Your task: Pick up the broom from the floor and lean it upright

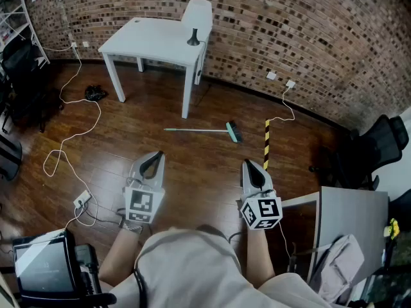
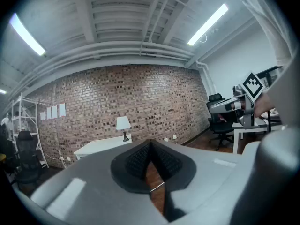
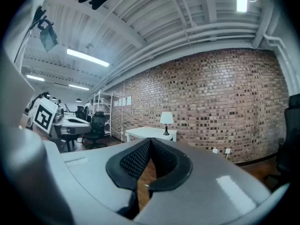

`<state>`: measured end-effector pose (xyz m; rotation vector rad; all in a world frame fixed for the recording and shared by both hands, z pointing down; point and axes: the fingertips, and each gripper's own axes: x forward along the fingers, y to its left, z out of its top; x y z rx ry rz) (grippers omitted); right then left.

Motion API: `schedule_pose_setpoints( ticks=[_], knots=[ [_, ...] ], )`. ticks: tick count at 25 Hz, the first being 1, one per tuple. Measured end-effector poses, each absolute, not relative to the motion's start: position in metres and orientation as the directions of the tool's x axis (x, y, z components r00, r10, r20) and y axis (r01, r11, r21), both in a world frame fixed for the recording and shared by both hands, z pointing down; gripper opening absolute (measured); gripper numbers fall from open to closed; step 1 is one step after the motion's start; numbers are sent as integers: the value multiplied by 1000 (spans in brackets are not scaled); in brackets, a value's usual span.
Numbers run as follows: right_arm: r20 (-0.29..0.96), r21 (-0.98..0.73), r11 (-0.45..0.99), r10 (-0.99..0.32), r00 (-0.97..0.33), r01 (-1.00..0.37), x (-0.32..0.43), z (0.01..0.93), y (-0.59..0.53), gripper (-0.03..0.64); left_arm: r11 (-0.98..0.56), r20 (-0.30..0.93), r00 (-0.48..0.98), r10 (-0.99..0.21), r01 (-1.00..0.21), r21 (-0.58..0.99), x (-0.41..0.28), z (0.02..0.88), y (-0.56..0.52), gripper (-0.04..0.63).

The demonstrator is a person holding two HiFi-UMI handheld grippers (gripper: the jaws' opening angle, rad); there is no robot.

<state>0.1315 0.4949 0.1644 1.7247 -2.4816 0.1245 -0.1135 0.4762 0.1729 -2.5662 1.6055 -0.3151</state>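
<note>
Left tongs (image 1: 155, 155), right tongs (image 1: 248, 165) closed; broom (image 1: 202, 130) near table (image 1: 154, 40).

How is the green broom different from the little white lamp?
The long-handled green broom lies flat on the wooden floor; the white-shaded black-footed lamp stands upright on the white table. The broom is long and thin; the lamp is short. Nothing holds either one.

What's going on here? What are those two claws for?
A person holds a claw in each hand: the left claw and the right claw. Both are shut and hold nothing. The broom lies flat on the floor ahead of them, near the white table. Neither claw touches it. The job is to pick it up and lean it upright, and that has not been done.
</note>
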Motion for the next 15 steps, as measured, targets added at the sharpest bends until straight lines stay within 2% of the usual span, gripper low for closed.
schedule_pose_setpoints(
  ticks=[8, 15],
  knots=[
    [166, -11, 334, -929, -332, -942, 129, 182, 481, 14, -447, 141, 426, -893, -877, -178, -119, 189, 454, 0],
    [164, -21, 344, -925, -343, -939, 142, 195, 415, 14, -459, 166, 433, -886, -870, -180, -103, 206, 398, 0]
  ],
)
